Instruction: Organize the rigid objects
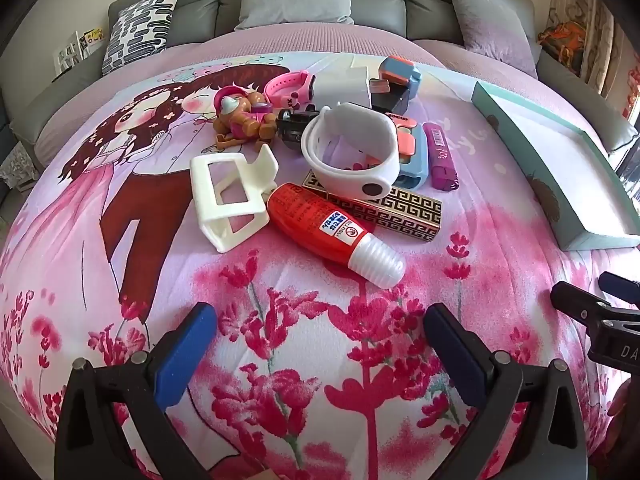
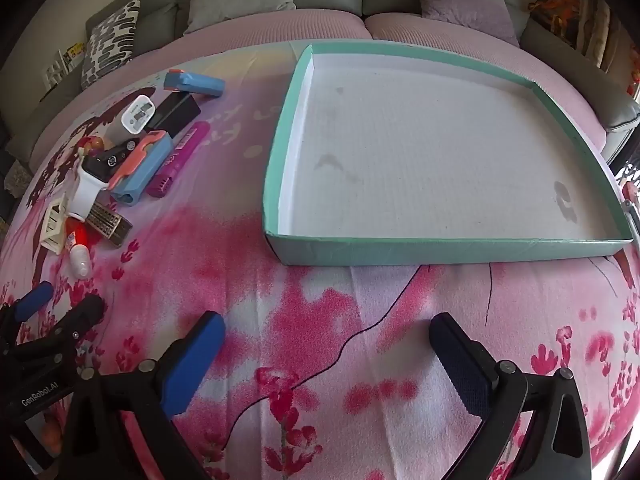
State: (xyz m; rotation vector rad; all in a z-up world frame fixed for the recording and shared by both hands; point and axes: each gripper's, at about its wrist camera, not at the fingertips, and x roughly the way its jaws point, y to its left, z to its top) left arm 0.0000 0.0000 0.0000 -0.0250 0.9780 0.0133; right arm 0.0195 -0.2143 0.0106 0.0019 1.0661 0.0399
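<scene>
While both tongs (image 1: pixel 320 320) (image 2: pixel 326 332) hang spread and empty, the red bottle (image 1: pixel 320 224) lies sideways, white ribbed cap nearest

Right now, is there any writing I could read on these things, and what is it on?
"GenRobot.AI": on the left gripper body, seen from the right wrist.
"DA", cut off at the frame edge: on the right gripper body.
Red bottle: a label with a prohibition sign; its print is too small to read.
Purple lighter: print blurred.

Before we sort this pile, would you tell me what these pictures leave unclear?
- Left wrist view: the tray is cut off by the right edge.
- Left wrist view: the black item sits half hidden behind the white band.
- Right wrist view: the red bottle label is too small.
</scene>
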